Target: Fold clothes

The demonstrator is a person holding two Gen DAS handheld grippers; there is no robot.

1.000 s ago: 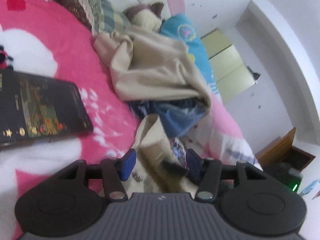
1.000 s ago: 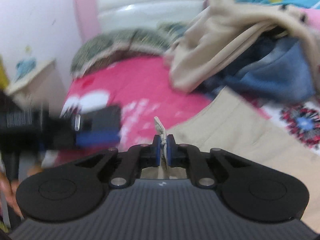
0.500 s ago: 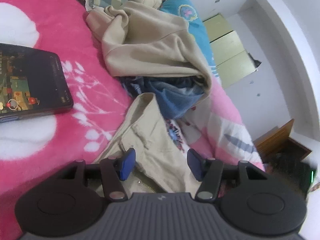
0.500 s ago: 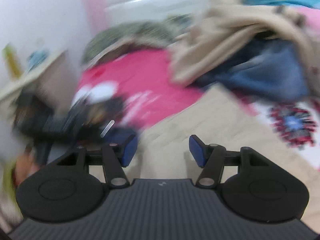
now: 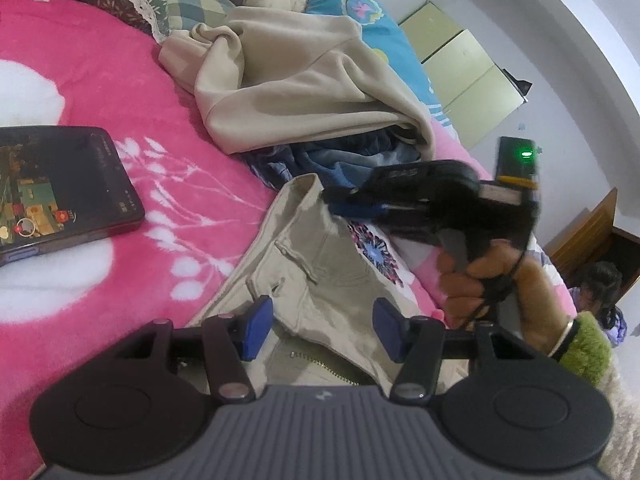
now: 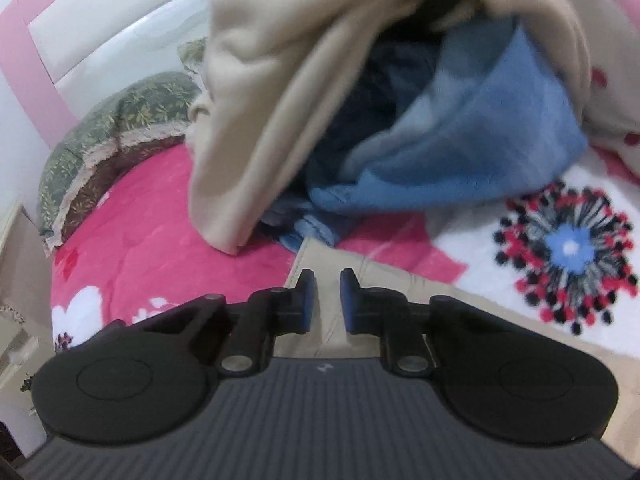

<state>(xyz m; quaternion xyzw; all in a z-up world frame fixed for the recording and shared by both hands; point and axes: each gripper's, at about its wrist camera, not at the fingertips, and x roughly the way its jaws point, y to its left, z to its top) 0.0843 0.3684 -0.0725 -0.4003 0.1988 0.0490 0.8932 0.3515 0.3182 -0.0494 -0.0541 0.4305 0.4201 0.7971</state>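
Beige trousers (image 5: 320,272) laid flat on pink fleece blanket (image 5: 100,80) of bed, waistband near. Zipper teeth and belt loop shown in left wrist view only; plain corner (image 6: 320,280) shown in right wrist view. Left tongs (image 5: 320,322) spread wide over waistband, nothing gripped. Right tongs (image 6: 325,300) narrowly parted above trouser corner, nothing clamped; seen in left view (image 5: 360,204) held by hand (image 5: 480,280). Crumpled beige garment (image 5: 304,80) draped over blue denim (image 6: 460,152) beyond. Glossy dark phone (image 5: 60,188) on blanket, left view only.
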